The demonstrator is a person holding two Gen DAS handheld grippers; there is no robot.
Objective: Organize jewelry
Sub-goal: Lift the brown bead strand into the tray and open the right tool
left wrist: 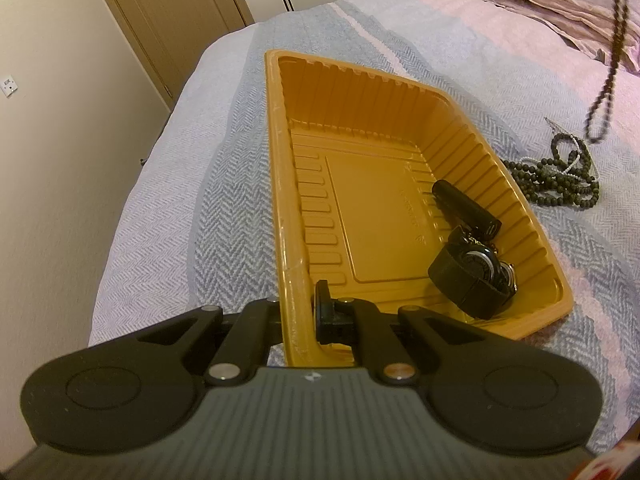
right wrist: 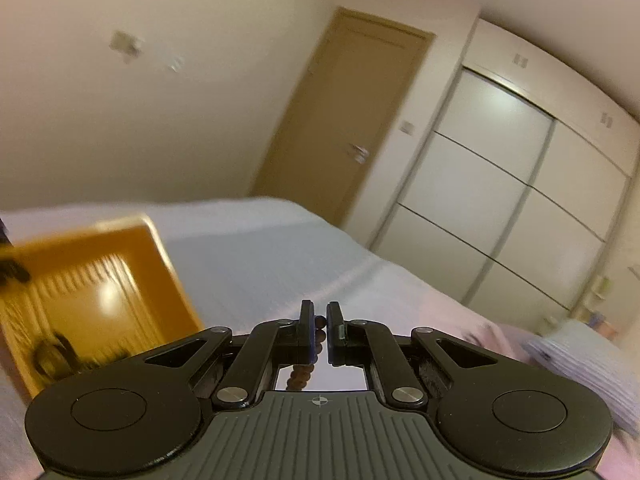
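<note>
Fingers of my left gripper (left wrist: 298,320) pinch the near rim of the ribbed orange plastic tray (left wrist: 276,168); my right gripper (right wrist: 319,330) clamps a dark beaded necklace (right wrist: 304,374), tray blurred to its left.

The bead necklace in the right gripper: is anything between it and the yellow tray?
Nothing visible. The bead necklace hangs above the bed beside the yellow tray, whose open floor is bare beside the watch.

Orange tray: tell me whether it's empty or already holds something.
Not empty. The orange tray holds a black watch and a black tube in its near right corner; the rest of its floor is bare.
</note>
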